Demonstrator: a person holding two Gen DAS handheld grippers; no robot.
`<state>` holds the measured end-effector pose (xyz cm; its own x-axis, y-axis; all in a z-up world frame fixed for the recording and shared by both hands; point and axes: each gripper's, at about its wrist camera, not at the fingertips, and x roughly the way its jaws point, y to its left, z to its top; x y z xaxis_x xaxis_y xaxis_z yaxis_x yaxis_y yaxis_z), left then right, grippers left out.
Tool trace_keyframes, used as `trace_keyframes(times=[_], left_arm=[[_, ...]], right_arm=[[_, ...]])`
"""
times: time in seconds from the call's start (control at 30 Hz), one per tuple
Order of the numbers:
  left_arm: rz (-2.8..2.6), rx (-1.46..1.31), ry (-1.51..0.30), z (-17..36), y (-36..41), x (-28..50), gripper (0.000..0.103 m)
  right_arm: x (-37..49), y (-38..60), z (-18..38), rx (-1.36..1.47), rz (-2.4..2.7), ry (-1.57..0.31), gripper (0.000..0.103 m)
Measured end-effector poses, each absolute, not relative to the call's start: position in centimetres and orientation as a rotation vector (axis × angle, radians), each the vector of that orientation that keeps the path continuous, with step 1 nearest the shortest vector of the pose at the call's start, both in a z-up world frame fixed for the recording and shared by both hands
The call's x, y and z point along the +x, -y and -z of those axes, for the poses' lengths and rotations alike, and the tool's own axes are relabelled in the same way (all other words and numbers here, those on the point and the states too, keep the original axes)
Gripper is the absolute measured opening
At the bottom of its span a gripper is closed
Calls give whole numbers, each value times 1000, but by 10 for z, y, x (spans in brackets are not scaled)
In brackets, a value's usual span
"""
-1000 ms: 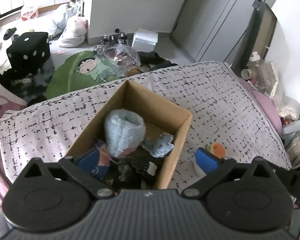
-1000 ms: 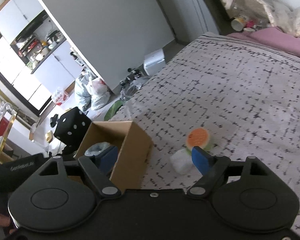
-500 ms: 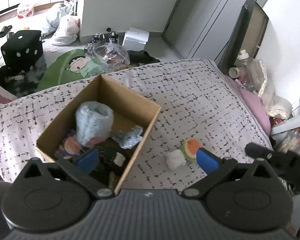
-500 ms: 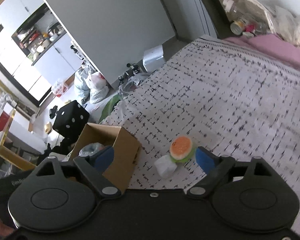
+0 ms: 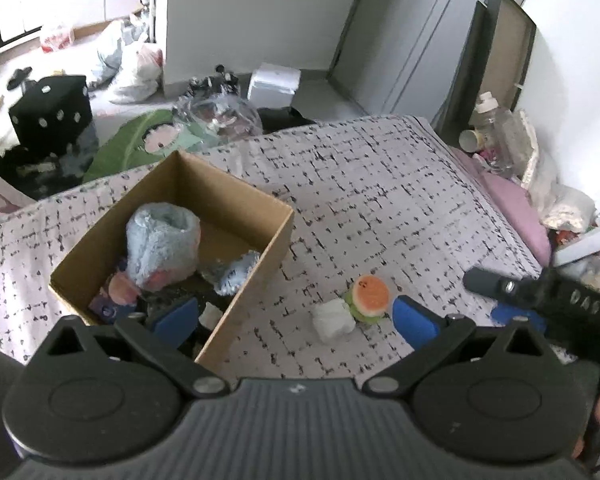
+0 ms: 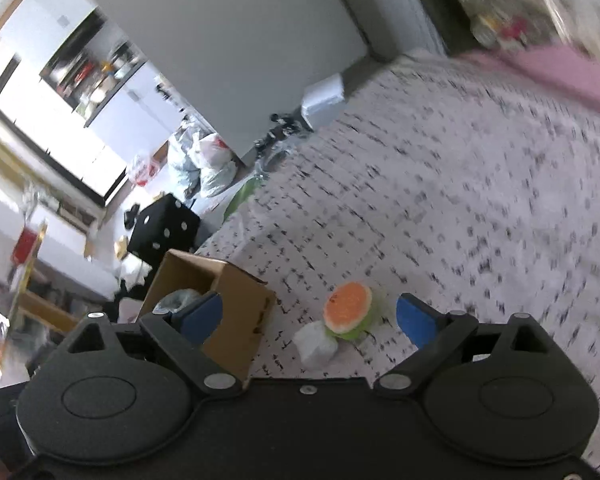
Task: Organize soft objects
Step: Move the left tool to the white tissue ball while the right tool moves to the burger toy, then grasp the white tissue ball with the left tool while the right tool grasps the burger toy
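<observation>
While spread wide with nothing held, right gripper (image 6: 308, 318) hangs over the patterned bedspread (image 6: 460, 200), burger plush (image 6: 348, 314) and white soft lump (image 6: 315, 343) lying between the blue pads (image 6: 414, 322), closer to the right one and touched by neither. Left gripper (image 5: 296, 318) likewise wide open and empty, one pad over the cardboard box (image 5: 276, 248), the other just right of the burger plush (image 5: 369, 294) and white soft lump (image 5: 334, 321). From the left wrist alone: inside of the box, with a fluffy blue plush (image 5: 162, 246) and other soft items, plus the right gripper (image 5: 540, 292) reaching in at the right edge. From the right wrist alone: outer side of the cardboard box (image 6: 240, 320), bearing a small dark mark too blurred to read. Pale lettering on the right gripper's body, cut off at the edge, not legible.
</observation>
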<state>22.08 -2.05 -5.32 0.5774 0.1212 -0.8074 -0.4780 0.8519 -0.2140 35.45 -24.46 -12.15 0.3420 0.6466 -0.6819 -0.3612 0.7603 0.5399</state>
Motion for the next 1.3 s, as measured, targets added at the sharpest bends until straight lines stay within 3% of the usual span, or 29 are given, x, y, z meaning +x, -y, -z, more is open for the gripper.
trace_keyframes(times=[0.47, 0.63, 0.8, 1.3], left_arm=[[-435, -605, -878, 111, 40, 240, 99], [-446, -592, -886, 129, 51, 252, 88], [-465, -610, -904, 148, 55, 262, 71], [-515, -641, -928, 187, 59, 288, 57]], right_arm=[[379, 246, 159, 328, -643, -1084, 93], [388, 242, 167, 342, -656, -1101, 87], [394, 236, 181, 349, -664, -1143, 78], [410, 211, 222, 337, -674, -1243, 61]])
